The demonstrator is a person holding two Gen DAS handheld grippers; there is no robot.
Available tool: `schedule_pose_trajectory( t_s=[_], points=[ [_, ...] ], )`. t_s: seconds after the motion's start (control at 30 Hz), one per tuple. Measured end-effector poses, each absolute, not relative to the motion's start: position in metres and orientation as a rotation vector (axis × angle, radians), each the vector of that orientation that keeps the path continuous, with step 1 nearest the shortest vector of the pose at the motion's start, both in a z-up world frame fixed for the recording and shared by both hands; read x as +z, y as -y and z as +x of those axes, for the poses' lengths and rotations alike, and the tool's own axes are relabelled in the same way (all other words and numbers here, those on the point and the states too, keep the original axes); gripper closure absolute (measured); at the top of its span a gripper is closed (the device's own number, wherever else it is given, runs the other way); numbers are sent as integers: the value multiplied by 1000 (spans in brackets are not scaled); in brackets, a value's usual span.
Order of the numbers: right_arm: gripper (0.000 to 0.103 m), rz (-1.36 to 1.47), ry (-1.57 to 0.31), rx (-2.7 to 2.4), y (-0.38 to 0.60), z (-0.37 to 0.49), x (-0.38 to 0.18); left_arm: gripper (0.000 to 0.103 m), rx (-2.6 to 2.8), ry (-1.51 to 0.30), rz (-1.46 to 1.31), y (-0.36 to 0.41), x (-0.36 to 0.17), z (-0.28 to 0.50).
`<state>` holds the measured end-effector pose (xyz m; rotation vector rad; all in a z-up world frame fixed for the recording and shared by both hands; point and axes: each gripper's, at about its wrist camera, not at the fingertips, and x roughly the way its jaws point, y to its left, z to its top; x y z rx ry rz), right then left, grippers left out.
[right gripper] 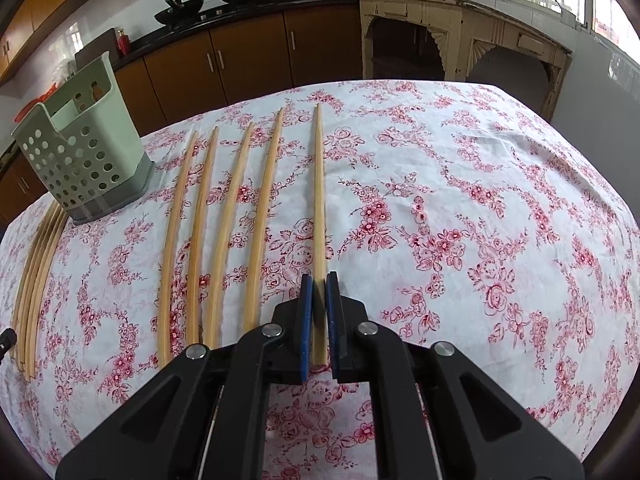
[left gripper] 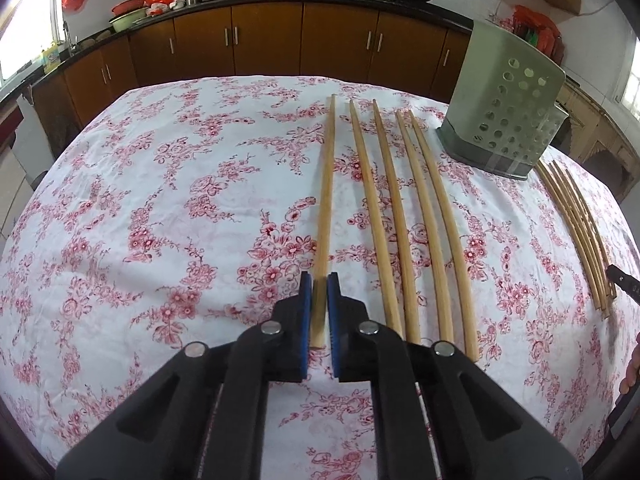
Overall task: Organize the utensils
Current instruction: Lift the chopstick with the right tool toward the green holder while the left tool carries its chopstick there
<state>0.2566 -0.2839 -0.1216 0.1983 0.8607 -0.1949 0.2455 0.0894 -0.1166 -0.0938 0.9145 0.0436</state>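
Several wooden chopsticks lie side by side on a floral tablecloth (left gripper: 160, 200). My left gripper (left gripper: 319, 286) is shut on the leftmost chopstick (left gripper: 326, 200) near its thick end. Several more chopsticks (left gripper: 404, 220) lie to its right. My right gripper (right gripper: 319, 285) is shut on the rightmost chopstick (right gripper: 318, 200) of its row, with several others (right gripper: 224, 232) to its left. A pale green perforated utensil holder (left gripper: 504, 112) stands upright between the two groups; it also shows in the right wrist view (right gripper: 80, 152).
Brown kitchen cabinets (left gripper: 264, 36) with woks on the counter run behind the table. A worn cream side table (right gripper: 460, 36) stands at the back right. The tablecloth (right gripper: 480, 220) stretches right of the right gripper.
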Motion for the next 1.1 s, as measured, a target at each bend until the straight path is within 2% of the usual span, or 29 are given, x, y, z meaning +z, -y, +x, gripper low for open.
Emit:
schedule_pose_trajectory(
  t_s=[0.37, 1.1],
  points=[
    [96, 152, -718, -170, 287, 230, -77, 95, 11, -865, -79, -95, -85, 230],
    [96, 152, -388, -157, 294, 228, 14, 95, 18, -467, -135, -111, 49, 219]
  ],
)
